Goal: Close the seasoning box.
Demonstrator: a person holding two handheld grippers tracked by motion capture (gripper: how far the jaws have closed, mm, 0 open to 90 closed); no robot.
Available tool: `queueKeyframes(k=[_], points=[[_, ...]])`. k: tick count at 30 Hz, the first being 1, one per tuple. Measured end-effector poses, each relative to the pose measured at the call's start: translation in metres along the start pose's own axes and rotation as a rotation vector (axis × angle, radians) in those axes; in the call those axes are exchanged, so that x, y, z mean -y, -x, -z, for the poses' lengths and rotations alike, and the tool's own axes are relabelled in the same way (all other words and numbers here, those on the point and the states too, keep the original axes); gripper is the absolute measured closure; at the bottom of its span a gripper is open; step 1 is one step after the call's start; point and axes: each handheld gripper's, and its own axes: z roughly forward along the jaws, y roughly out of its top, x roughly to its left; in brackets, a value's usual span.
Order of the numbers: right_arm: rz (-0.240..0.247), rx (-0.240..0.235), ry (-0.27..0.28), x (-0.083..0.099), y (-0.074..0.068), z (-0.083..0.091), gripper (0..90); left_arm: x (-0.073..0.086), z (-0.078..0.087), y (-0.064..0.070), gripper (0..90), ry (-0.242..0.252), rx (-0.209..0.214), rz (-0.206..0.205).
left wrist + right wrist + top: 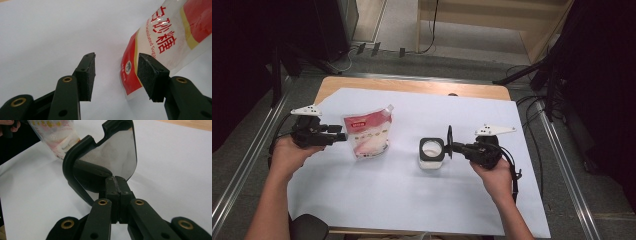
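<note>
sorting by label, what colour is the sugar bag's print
Red and white with red lettering on the sugar bag, best in the left gripper view.

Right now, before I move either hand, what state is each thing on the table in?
Sugar pouch: upright on the white sheet, top corner cut open, partly full.
Container: upright, open, white contents inside.
Lid: flipped up on edge beside the container, pinched by the right gripper.
Left gripper: jaws apart, one pad at the pouch's edge, not clamped.
</note>
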Motion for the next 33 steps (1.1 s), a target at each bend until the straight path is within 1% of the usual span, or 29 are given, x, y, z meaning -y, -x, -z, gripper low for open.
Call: queueKeyframes(k=[1,11,15,16,22,24,25,28,30,32,33], points=[[-0.004,-0.001,0.002,0.000,-0.001,0.001,90.0,0.000,-0.001,0.000,49.9,0.011,-0.008,0.004],[0.015,0.001,0.024,-0.003,-0.004,0.002,90.0,0.000,0.000,0.000,49.9,0.007,-0.002,0.011],[0.004,0.003,0.027,-0.004,-0.005,0.002,90.0,0.001,0.000,-0.001,49.9,0.009,-0.004,0.012],[0.008,0.004,0.033,-0.004,-0.005,0.001,90.0,0.001,0.000,-0.001,49.9,0.010,-0.004,0.010],[0.009,0.001,0.030,-0.005,-0.007,-0.002,90.0,0.000,0.001,-0.001,49.9,0.016,-0.008,0.015],[0.013,-0.003,0.029,-0.006,-0.009,-0.003,90.0,0.000,0.002,-0.002,49.8,0.018,0.001,0.016],[0.017,-0.003,0.031,-0.006,-0.009,-0.003,90.0,0.000,0.002,-0.002,49.9,0.018,-0.004,0.016],[0.018,-0.006,0.028,-0.006,-0.011,-0.005,90.0,0.001,0.002,-0.002,49.8,0.019,0.001,0.018],[0.019,-0.007,0.026,-0.006,-0.012,-0.005,90.0,0.000,0.002,-0.003,49.7,0.010,0.001,0.021],[0.040,0.005,0.017,-0.007,-0.014,-0.006,90.0,0.001,0.001,-0.002,49.5,0.013,0.001,0.023],[0.059,0.014,0.011,-0.007,-0.016,-0.008,90.0,0.001,0.001,-0.002,49.5,0.012,0.001,0.025]])
